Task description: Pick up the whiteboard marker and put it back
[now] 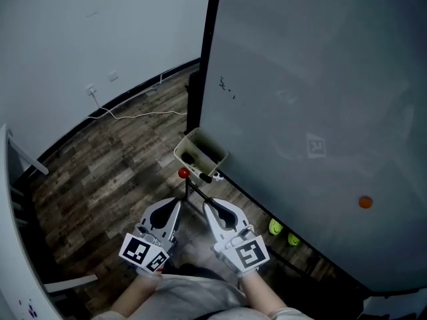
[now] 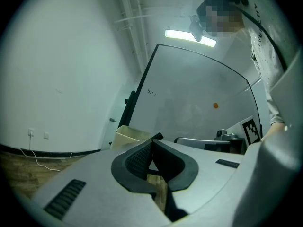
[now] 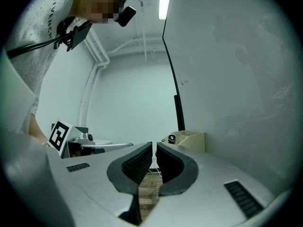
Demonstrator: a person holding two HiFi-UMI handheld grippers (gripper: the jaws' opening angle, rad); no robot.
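Note:
A beige tray [image 1: 212, 149] hangs at the lower left corner of the whiteboard [image 1: 320, 99]. Dark markers lie in and by it; one has a red end [image 1: 183, 173], and another black one [image 1: 205, 177] pokes out beside it. My left gripper [image 1: 179, 202] and right gripper [image 1: 205, 203] are side by side just below the tray, both pointing at it and apart from it. Both are shut with nothing between the pads. The tray [image 2: 125, 134] shows beyond the left gripper [image 2: 152, 142]. In the right gripper view a round marker end [image 3: 173, 138] sits at the tray [image 3: 191, 139], past the gripper [image 3: 154, 146].
An orange magnet [image 1: 365, 202] sticks to the whiteboard. Two small green things [image 1: 275, 227] lie on the wood floor under the board. A white cable [image 1: 140, 115] runs along the floor from a wall outlet [image 1: 90, 90]. The board's black frame post [image 1: 200, 65] stands left of the tray.

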